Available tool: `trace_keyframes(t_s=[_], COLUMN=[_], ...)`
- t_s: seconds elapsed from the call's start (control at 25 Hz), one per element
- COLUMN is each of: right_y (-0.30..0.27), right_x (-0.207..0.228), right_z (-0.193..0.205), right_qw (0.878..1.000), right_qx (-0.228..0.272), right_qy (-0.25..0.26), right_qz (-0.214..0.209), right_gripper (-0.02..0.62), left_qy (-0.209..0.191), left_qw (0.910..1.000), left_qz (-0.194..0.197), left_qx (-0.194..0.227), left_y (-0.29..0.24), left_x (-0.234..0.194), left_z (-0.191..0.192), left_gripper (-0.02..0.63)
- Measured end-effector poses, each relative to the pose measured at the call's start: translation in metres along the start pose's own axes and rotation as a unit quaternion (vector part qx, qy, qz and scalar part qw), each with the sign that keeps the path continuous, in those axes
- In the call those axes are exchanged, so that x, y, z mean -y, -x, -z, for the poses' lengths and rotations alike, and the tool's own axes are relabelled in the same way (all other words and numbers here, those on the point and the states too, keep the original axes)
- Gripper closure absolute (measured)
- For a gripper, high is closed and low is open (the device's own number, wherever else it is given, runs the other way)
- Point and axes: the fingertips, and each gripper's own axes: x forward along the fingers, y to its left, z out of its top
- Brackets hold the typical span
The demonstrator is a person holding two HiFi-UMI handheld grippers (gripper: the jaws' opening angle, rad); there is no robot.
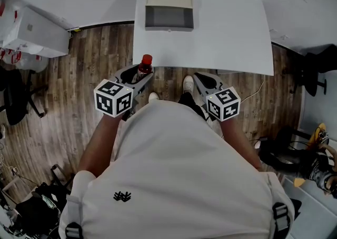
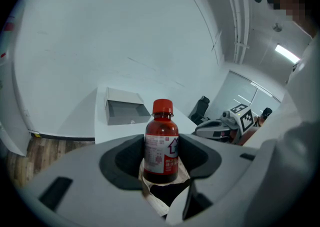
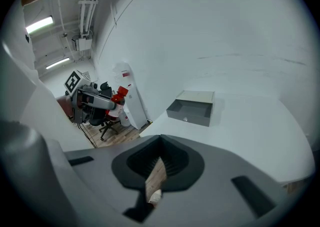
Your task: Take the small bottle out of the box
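Small bottle (image 2: 161,146): a dark red bottle with a red cap and a white printed label. It sits at lower centre of the left gripper view, clamped in your left gripper.
Bottle's axis: the long axis runs straight up the frame in the left gripper view, cap at the top and base down between the jaws. In the head view the cap points up-frame, toward the table's near edge.
Where the bottle is: it is out of the box and well apart from it, held over the wooden floor (image 1: 89,53) just below the table's lower-left corner in the head view.
Left gripper (image 1: 136,79): you have its jaws standing wide and pressed on the bottle's body from both sides, around the label.
Right gripper (image 3: 157,171): its jaws are drawn together with only a thin slit between them, through which floorboards show. You hold nothing in it. In the head view it sits right of centre, near your left gripper.
Box (image 1: 169,7): an open grey-lined box with a cream flap, at upper centre of the head view, resting on the table.
Table (image 1: 226,38): white, filling the upper middle of the head view.
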Motion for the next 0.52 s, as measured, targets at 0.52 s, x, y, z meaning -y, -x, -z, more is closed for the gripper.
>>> trace_keyframes(t_s=[0.52], right_y=[0.004], right_x=[0.014], right_z=[0.002], right_qw=[1.0], right_qx=[-0.001], right_qy=[0.0], right_qz=[0.006], right_gripper=[0.589], left_qy=[0.006], left_qw=[0.9998], left_qz=[0.005], left_qx=[-0.016], left_y=[-0.019], left_x=[0.001], left_z=[0.0], left_gripper=[0.39])
